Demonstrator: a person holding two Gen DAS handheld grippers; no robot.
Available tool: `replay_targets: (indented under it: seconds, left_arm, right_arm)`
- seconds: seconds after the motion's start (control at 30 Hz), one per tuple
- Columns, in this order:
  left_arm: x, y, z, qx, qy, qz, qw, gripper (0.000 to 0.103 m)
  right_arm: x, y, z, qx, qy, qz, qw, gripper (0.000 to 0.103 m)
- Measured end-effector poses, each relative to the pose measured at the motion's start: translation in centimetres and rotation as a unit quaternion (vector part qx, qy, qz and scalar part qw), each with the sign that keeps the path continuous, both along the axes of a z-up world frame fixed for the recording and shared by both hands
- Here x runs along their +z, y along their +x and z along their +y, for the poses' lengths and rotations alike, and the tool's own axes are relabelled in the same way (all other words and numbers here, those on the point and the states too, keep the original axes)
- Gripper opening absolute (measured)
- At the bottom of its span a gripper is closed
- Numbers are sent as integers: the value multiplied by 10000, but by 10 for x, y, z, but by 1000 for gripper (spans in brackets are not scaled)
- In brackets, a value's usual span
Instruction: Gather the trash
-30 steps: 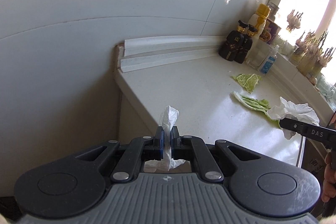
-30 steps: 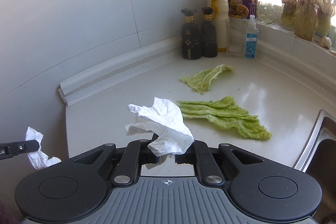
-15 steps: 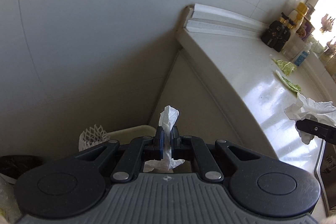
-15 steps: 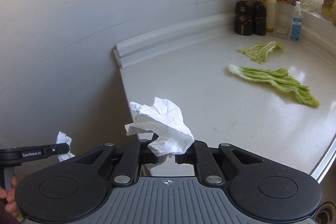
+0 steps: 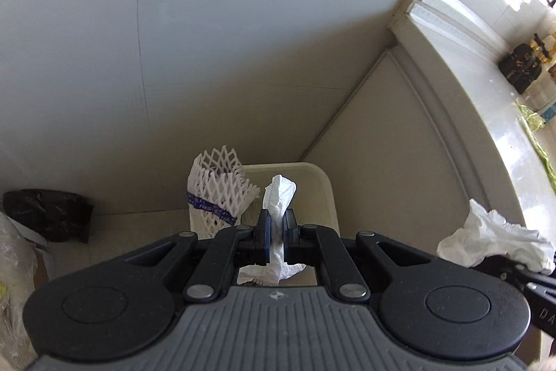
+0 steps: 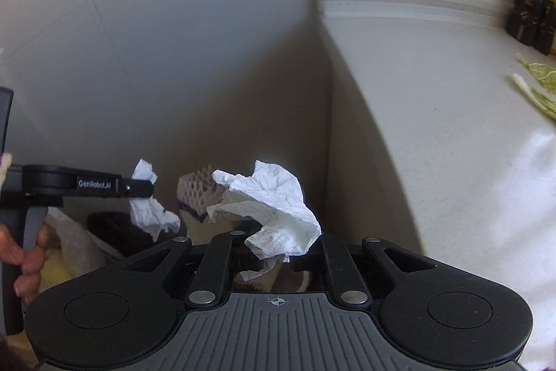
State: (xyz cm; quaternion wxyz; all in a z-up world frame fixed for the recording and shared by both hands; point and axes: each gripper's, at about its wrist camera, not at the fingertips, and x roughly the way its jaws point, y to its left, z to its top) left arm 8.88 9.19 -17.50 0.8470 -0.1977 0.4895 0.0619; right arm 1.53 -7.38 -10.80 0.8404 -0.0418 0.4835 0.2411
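Left claw [image 5: 276, 228] is pinching a small crumpled tissue [image 5: 279, 197] between nearly closed jaws, paper sticking out above and below the pads. Right claw [image 6: 274, 258] is gripping a larger crumpled paper towel [image 6: 271, 204], its wad bulging above the jaws. Both claws are pointing steeply down beside the end of the surface [image 6: 434, 113]. Below them a cream trash bin [image 5: 321, 186] is standing against the cabinet side, with white foam netting [image 5: 217, 193] leaning at its rim. A black bag [image 5: 48, 214] is lying on the floor further left. Green cabbage leaves [image 6: 538, 86] are lying on the surface, well apart from the claws, near dark bottles [image 6: 531, 16].
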Motion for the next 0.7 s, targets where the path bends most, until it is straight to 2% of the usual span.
replay_targets:
  seconds: [0.13,0.23,0.5,0.7]
  left_arm:
    - [-24,9,6,-8,-275,187,9994,6]
    - [-42,20,3,-166,-342,273,9989,6]
    - [-79,51,-17,-995,-40,270,9947,6]
    - [-107,71,-19,-1170,41,575,9915,7]
  right_arm:
    - [-32,3,24,337,-236,270,9988,11]
    - [-62,6,42,556,-391,452,9967,11]
    - [-136,22,91,1177,-1145,457,9854,12]
    - [-174,33,101,1394,-1368,639,9786,15]
